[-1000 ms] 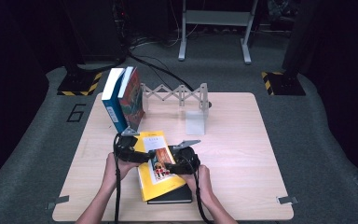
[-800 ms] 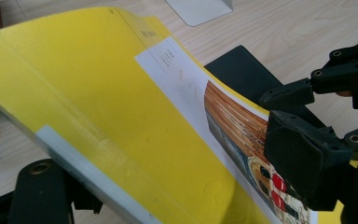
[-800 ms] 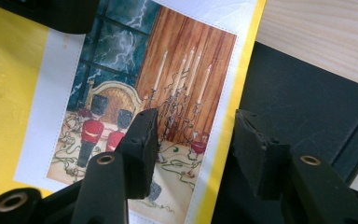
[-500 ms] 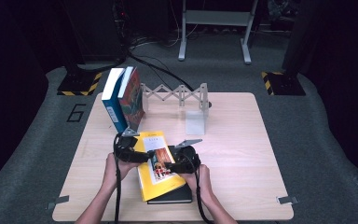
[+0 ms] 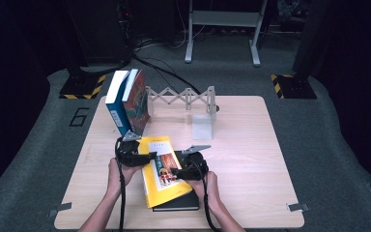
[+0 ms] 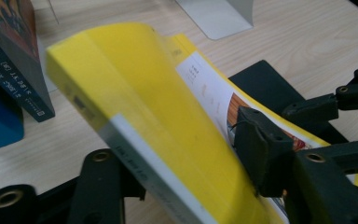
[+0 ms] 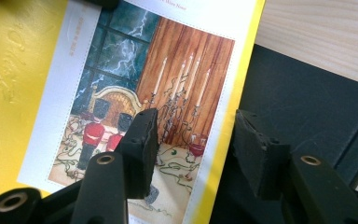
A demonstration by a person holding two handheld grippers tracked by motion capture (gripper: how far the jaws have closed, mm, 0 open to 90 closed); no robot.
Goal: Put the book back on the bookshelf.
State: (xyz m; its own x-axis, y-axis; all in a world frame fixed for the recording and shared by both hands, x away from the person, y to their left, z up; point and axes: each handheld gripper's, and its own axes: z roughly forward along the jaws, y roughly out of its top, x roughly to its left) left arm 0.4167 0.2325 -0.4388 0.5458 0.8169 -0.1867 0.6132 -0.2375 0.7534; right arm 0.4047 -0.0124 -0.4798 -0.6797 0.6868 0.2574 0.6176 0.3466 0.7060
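Dim studio floor, grey carpet; pale wooden table (image 5: pixel 251 145) carrying an expanding grey book rack (image 5: pixel 181 99) at its far edge. Item: yellow paperback (image 5: pixel 166 181), lying just nearer the person than the rack, atop a black book (image 5: pixel 183 203). Left of the rack, two upright books (image 5: pixel 128 101) lean together. Left gripper (image 5: pixel 142 157): jaws have just been closing, now astride the paperback's spine edge, which is tilted up off the black book; one pad touches the cover, so the grip seems nearly made. Right gripper (image 5: pixel 178 171): jaws half-spread over the paperback's right edge, not clamping. Judgement: the lift towards the rack is beginning.
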